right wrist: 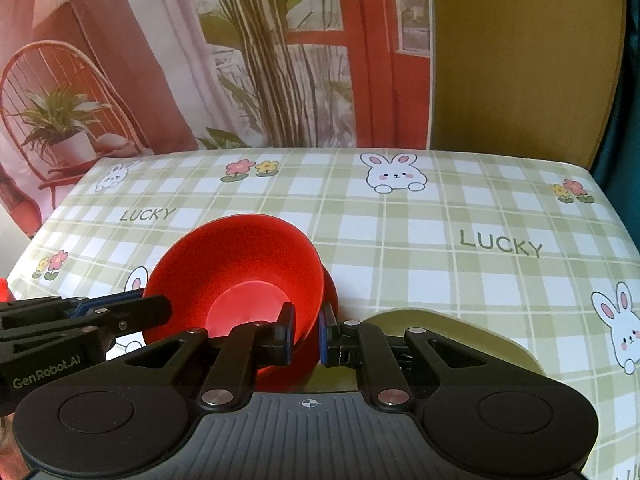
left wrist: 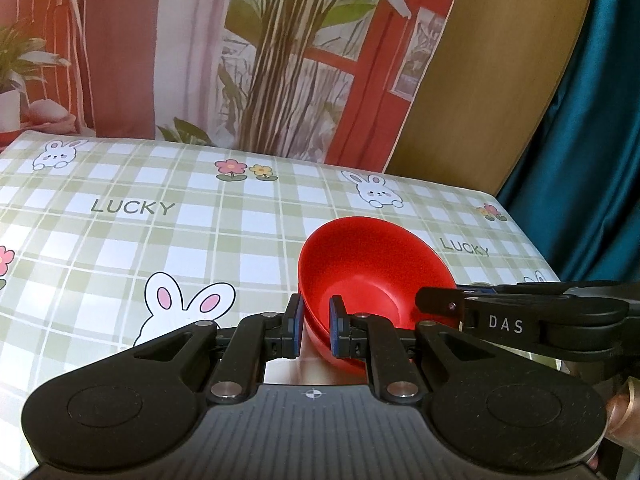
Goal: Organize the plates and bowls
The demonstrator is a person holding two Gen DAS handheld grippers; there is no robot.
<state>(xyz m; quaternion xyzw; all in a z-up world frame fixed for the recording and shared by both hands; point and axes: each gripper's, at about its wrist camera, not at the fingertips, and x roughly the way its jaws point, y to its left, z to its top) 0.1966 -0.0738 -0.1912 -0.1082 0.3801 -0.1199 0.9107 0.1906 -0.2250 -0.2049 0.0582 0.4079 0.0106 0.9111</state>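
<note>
Red bowls (left wrist: 372, 272), nested and tilted, gripped at opposite rims: left claw (left wrist: 316, 330) narrow on the near-left wall, right claw (right wrist: 306, 336) on the right wall. Green plate (right wrist: 460, 340) lies just right of right claw.

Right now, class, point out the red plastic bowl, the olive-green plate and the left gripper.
red plastic bowl (right wrist: 248, 264): right wrist view, inner wall.
olive-green plate (right wrist: 472, 334): right wrist view, bare top.
left gripper (left wrist: 314, 326): left wrist view, between fingertips.

Open tablecloth (right wrist: 400, 240) beyond the red bowls (right wrist: 240, 272); green plate (right wrist: 460, 336) close right, perhaps touching.
</note>
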